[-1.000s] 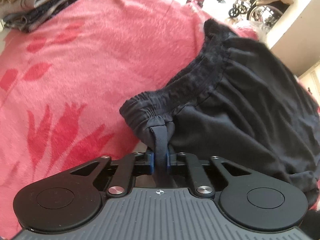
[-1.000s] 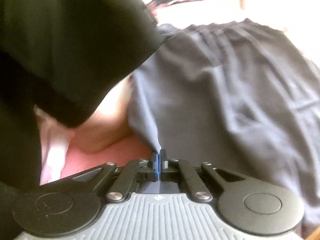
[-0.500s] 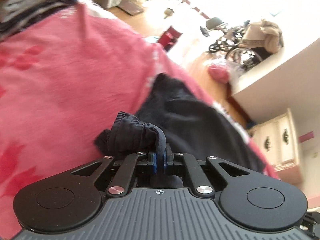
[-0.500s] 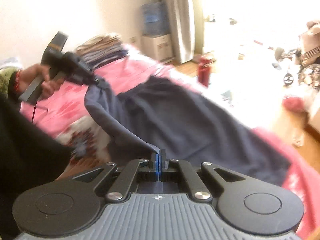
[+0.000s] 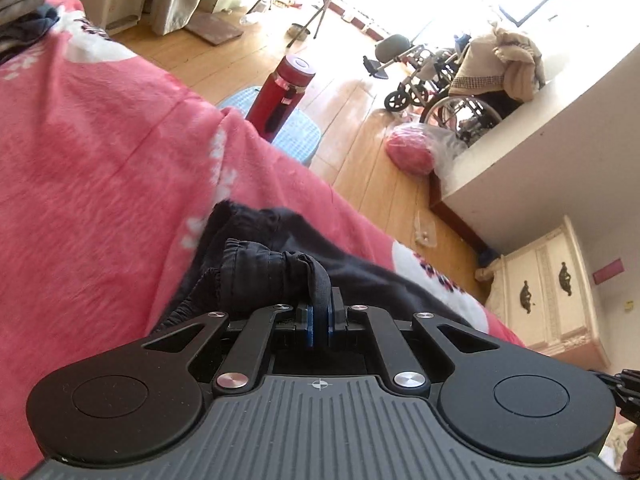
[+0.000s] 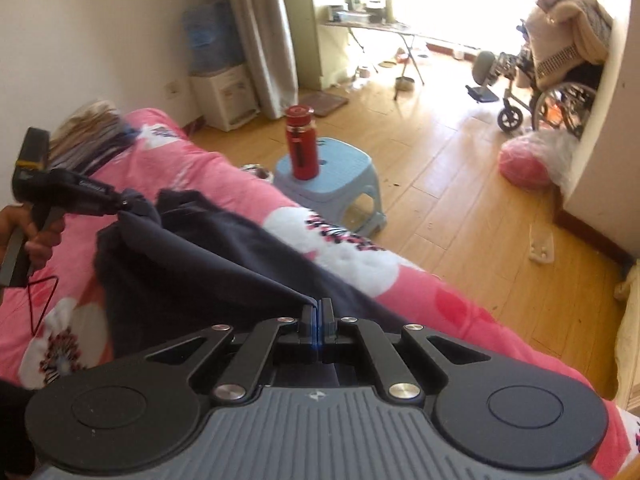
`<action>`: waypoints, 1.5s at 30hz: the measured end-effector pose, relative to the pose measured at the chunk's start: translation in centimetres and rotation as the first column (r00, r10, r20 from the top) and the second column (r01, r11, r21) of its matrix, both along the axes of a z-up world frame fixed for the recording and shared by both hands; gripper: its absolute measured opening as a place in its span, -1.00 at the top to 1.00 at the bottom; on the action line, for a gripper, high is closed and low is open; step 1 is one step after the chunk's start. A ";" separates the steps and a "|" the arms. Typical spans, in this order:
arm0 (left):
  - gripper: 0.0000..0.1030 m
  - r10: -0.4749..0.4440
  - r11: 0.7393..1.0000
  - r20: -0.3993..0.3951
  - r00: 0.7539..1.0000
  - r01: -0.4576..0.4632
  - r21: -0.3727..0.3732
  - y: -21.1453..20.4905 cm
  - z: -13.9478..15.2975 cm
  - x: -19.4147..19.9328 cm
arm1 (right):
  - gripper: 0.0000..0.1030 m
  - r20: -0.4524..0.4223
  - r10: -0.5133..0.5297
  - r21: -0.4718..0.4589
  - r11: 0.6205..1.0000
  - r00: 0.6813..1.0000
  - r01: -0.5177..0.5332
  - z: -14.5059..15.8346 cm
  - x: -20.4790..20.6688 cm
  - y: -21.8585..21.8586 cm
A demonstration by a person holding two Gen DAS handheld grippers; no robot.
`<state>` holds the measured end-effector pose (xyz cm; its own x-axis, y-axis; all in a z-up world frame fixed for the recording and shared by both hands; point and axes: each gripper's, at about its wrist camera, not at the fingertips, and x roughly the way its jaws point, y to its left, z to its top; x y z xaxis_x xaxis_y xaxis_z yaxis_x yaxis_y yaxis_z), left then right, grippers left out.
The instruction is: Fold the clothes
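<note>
Dark trousers (image 6: 208, 264) hang stretched between left gripper (image 5: 319, 314) and right gripper (image 6: 317, 320), both clamped on cloth, mid-fold; next, lay them flat on the pink blanket (image 6: 420, 280).

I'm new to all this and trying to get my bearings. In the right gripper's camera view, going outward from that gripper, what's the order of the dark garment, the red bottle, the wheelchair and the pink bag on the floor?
1. dark garment, pinched in the right gripper.
2. red bottle, on the blue stool beside the bed.
3. pink bag, on the floor, right.
4. wheelchair, behind the bag, by the window.
</note>
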<state>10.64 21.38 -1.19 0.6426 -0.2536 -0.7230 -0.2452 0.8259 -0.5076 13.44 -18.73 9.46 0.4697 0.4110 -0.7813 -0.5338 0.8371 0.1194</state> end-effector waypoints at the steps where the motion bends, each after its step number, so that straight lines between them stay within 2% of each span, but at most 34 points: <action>1: 0.92 -0.007 1.000 0.007 1.000 0.007 0.001 -0.1 -0.2 0.2 | 1.00 -0.004 -0.010 -0.002 1.000 1.000 0.010 -0.4 0.5 -0.2; 6: 0.86 -0.042 0.999 0.042 0.998 0.042 0.009 -0.8 -1.0 1.5 | 1.00 -0.025 -0.073 -0.008 0.997 0.997 0.073 -3.1 2.5 -1.0; 8: 0.53 -0.044 0.998 0.051 0.998 0.046 -0.040 -0.4 -1.3 1.6 | 1.00 -0.036 -0.108 -0.001 0.994 0.993 0.108 -4.3 3.0 -1.6; 9: 0.26 -0.039 0.996 0.059 0.997 0.043 -0.073 -0.1 -1.4 1.3 | 1.00 -0.044 -0.127 0.012 0.992 0.991 0.128 -5.0 3.3 -2.0; 11: 0.11 -0.031 0.992 0.092 0.995 0.042 -0.117 0.5 -1.1 0.4 | 0.96 -0.074 -0.159 0.044 0.986 0.984 0.163 -6.2 3.9 -2.7; 13: -0.08 -0.034 0.990 0.142 0.989 0.053 -0.127 1.0 -0.2 -0.9 | 0.91 -0.098 -0.186 0.031 0.981 0.978 0.190 -6.9 4.3 -3.0; 14: -0.10 -0.038 0.990 0.168 0.985 0.059 -0.125 1.2 0.4 -1.7 | 0.87 -0.108 -0.200 0.022 0.979 0.974 0.203 -7.3 4.5 -3.2; 15: -0.15 -0.041 0.990 0.193 0.980 0.066 -0.122 1.5 1.0 -2.5 | 0.69 -0.112 -0.204 0.009 0.978 0.972 0.207 -7.3 4.5 -3.4; 16: -0.20 -0.046 0.991 0.218 0.975 0.072 -0.114 1.8 1.6 -3.4 | 0.38 -0.109 -0.210 -0.009 0.978 0.972 0.210 -7.1 4.4 -3.6; 18: -0.26 -0.054 0.995 0.257 0.965 0.074 -0.070 2.4 2.6 -5.2 | 0.11 -0.074 -0.211 -0.037 0.977 0.975 0.208 -5.8 4.0 -3.8; 21: -0.27 -0.072 0.996 0.251 0.965 0.057 0.068 3.0 3.3 -7.1 | 0.11 -0.025 -0.149 -0.059 0.987 0.989 0.147 -3.1 4.0 -2.8; 24: -0.27 -0.110 0.978 0.198 0.974 0.071 0.194 3.1 2.8 -7.7 | 0.09 0.015 -0.042 -0.086 0.995 0.999 0.043 -0.6 5.2 0.4; 27: -0.27 -0.153 0.949 0.127 0.980 0.110 0.297 2.5 2.2 -7.2 | 0.02 0.036 0.079 -0.075 0.994 0.996 -0.076 0.2 6.7 5.8; 30: -0.27 -0.202 0.901 0.001 0.979 0.185 0.391 1.5 1.5 -6.1 | -0.31 0.035 0.214 -0.038 0.976 0.976 -0.213 -1.0 8.2 12.5; 31: -0.27 -0.225 0.882 -0.040 0.973 0.221 0.416 1.2 1.4 -5.8 | -0.31 0.039 0.259 -0.040 0.965 0.965 -0.258 -1.6 8.6 14.6; 34: -0.27 -0.335 0.810 -0.137 0.932 0.360 0.463 0.5 2.0 -5.3 | -0.33 0.040 0.368 -0.054 0.929 0.929 -0.366 -3.7 9.8 20.2; 37: -0.27 -0.433 0.717 -0.228 0.872 0.486 0.499 0.6 2.8 -5.2 | -0.35 0.001 0.398 -0.027 0.917 0.918 -0.397 -5.9 11.5 23.4; 38: -0.27 -0.441 0.708 -0.246 0.863 0.503 0.495 1.0 2.7 -5.0 | -0.35 -0.015 0.392 -0.009 0.920 0.920 -0.393 -6.5 12.1 23.9; 40: -0.27 -0.431 0.732 -0.257 0.865 0.502 0.461 1.9 2.0 -4.7 | -0.36 -0.053 0.378 0.030 0.926 0.924 -0.377 -7.7 13.2 24.4; 43: -0.26 -0.418 0.799 -0.216 0.882 0.470 0.374 3.0 1.0 -4.3 | -0.35 -0.117 0.349 0.088 0.936 0.930 -0.341 -9.2 14.6 24.4; 45: -0.15 -0.404 0.827 -0.200 0.893 0.450 0.338 3.1 0.5 -4.2 | -0.30 -0.154 0.339 0.122 0.939 0.928 -0.323 -10.0 15.2 24.2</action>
